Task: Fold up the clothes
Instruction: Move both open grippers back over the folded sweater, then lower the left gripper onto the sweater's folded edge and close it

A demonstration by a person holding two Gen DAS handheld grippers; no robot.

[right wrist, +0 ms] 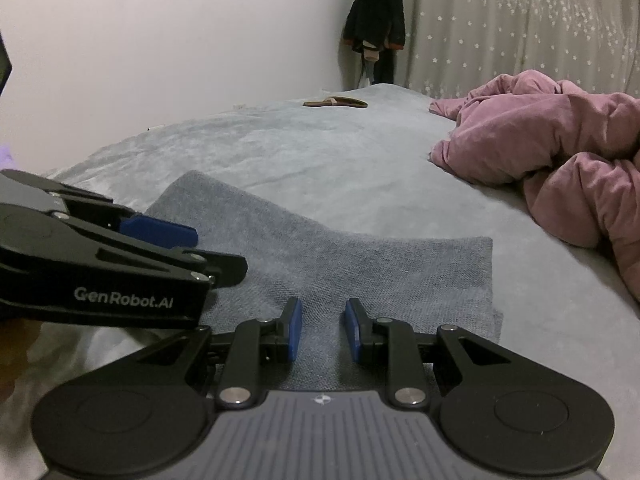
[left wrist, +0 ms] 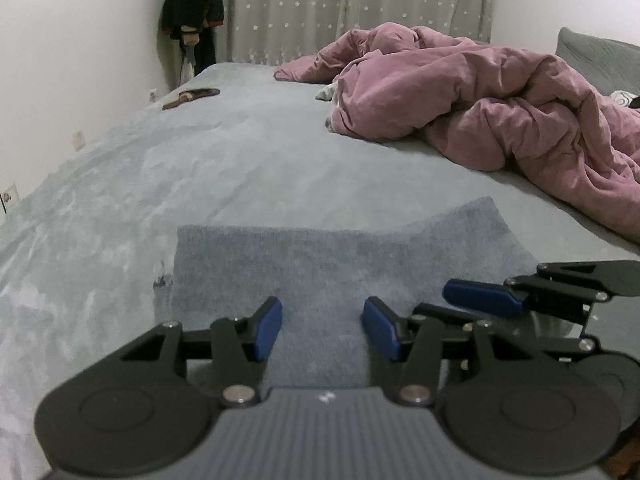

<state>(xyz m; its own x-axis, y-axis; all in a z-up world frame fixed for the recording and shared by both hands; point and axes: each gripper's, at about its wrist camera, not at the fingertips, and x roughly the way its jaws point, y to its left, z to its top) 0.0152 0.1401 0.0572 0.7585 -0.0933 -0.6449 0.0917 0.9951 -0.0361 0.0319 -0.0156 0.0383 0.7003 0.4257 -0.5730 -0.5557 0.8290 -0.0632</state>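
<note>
While a folded grey cloth is laid flat on the near part of the bed, the left tongs are held just above it with jaws parted and nothing between the pads. The right tongs are likewise held apart and empty, narrower, beside them. A crumpled pink duvet is seen farther back.

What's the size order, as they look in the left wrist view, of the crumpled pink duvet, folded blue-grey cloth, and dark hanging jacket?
Crumpled pink duvet, folded blue-grey cloth, dark hanging jacket. The jacket is farthest away, so its true size is unsure.
</note>
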